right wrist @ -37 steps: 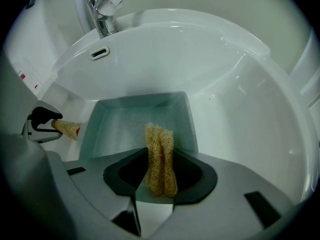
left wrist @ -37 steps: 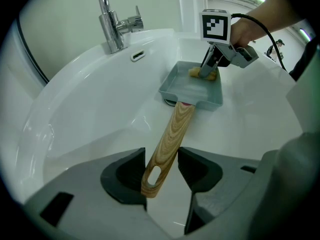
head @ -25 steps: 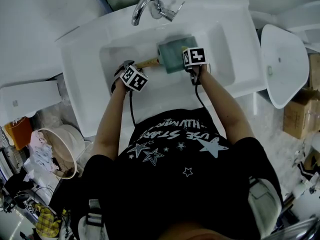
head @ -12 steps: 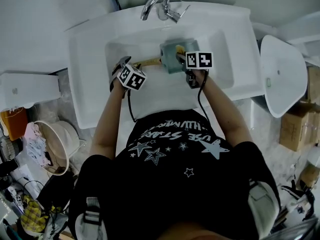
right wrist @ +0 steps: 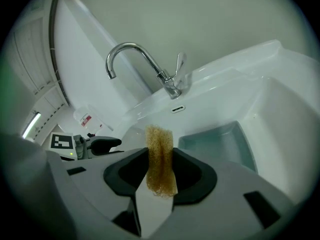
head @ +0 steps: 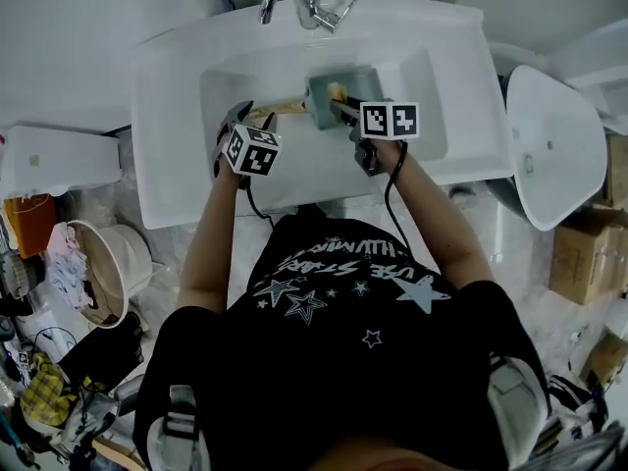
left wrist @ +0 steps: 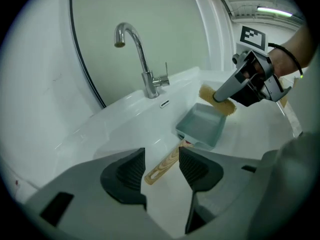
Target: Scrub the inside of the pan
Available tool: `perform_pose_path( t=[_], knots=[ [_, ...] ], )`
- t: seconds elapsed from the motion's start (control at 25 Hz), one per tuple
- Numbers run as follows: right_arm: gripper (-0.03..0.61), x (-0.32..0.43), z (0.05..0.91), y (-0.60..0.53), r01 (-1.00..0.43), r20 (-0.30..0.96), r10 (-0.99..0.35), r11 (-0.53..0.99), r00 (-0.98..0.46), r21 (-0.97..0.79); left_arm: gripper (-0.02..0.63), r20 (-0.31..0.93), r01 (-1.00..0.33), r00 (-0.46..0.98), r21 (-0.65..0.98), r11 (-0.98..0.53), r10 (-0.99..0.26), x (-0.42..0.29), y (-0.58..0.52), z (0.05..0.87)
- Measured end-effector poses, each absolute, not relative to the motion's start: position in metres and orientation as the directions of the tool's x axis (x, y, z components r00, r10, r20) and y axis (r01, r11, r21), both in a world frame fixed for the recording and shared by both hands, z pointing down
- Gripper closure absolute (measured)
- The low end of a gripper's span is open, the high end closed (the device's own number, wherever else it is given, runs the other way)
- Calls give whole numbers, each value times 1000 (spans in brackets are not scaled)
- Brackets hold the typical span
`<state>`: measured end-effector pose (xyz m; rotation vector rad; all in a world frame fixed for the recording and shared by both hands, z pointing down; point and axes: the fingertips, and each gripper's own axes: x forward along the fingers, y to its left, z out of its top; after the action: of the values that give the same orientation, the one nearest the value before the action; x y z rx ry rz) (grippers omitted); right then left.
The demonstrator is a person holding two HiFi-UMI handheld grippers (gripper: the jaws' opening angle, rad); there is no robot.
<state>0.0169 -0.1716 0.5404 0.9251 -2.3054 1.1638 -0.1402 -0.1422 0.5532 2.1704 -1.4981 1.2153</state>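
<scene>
The pan (head: pixel 322 96) lay in the basin of the white sink (head: pixel 177 86) below the faucet, its open side up and its wooden handle (left wrist: pixel 162 168) pointing toward the left tool (left wrist: pixel 157 166). That tool's jaws stood well apart and gripped nothing; the end of the handle showed in the gap between them, with neither pad on it. The right tool (right wrist: pixel 160 166) was clamped on a yellow-brown sponge (right wrist: pixel 160 156), held above the pan and apart from it.
</scene>
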Motion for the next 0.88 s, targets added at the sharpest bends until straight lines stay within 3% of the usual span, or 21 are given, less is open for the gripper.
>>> perform_pose_path(
  t=[0.48,0.6,0.88],
  knots=[
    [430,72,495,-138,-718,533,-482,490,-695,-494,417,705,-906,183,-148,-395,-685,-89,-87,524],
    [430,82,488,-125,-717,521,-492,495,-697,-491,504,654,-930,150,-161,-330,-741,-86,-78,506],
    [433,99,481,-94,-726,521,-506,478,-688,-494,580,620,-940,128,-174,-294,-774,-75,-49,487]
  ],
)
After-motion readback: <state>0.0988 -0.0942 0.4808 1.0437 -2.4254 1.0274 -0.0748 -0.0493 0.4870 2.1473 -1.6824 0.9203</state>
